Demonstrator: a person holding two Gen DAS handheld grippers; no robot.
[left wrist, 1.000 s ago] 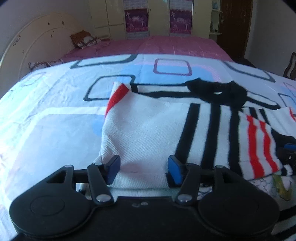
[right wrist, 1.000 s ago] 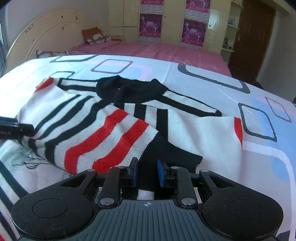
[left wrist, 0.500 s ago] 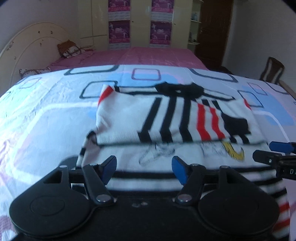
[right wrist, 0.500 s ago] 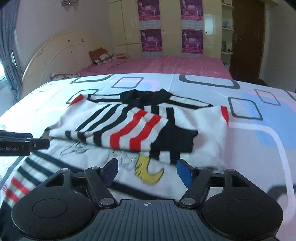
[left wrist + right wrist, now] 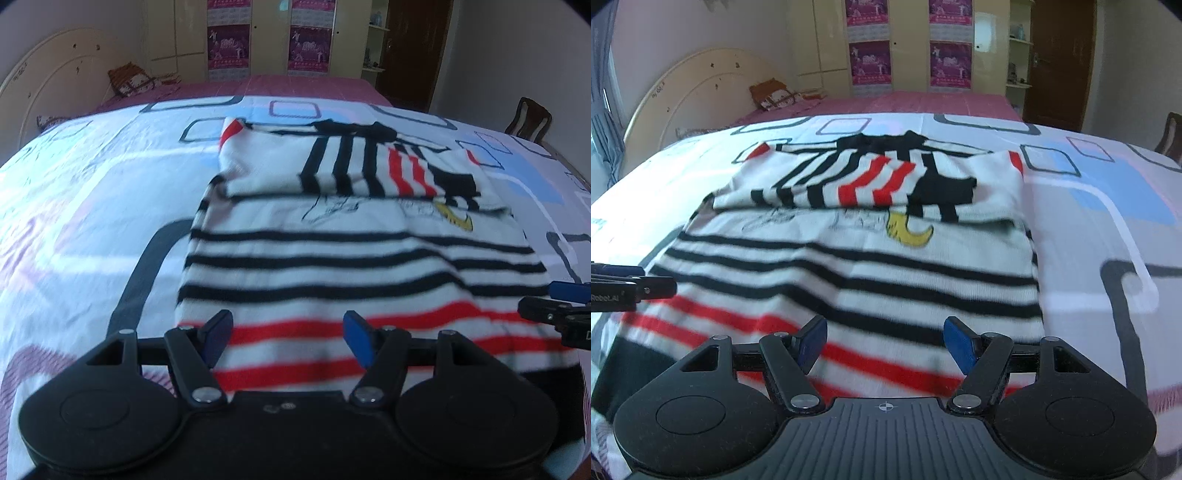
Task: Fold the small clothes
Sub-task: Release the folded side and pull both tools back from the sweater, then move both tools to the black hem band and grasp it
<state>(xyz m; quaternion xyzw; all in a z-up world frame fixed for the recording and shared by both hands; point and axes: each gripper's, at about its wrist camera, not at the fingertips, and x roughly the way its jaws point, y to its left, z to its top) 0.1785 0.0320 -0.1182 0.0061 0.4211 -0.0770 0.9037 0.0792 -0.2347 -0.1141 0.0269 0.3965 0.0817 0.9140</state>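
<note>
Both sleeves had been folded onto the sweater; the left claw and right claw, just opened and empty, were drawn back toward its hem.

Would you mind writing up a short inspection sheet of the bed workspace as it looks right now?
Surface: bedspread with blue patches and dark rounded squares, wrinkled; pink cover beyond it.
Job's things: striped sweater lying flat, both sleeves folded across the chest, hem end nearest the cameras not yet folded.
Clutter: patterned cushion near the headboard.
Grippers: left gripper open, nothing between its pads; right gripper open, nothing between its pads. Both sit over the sweater's hem end, and both have just been opening.
Cables: nothing seen.
Surroundings: wardrobe with purple posters, dark wooden door, a chair at the bedside.
</note>
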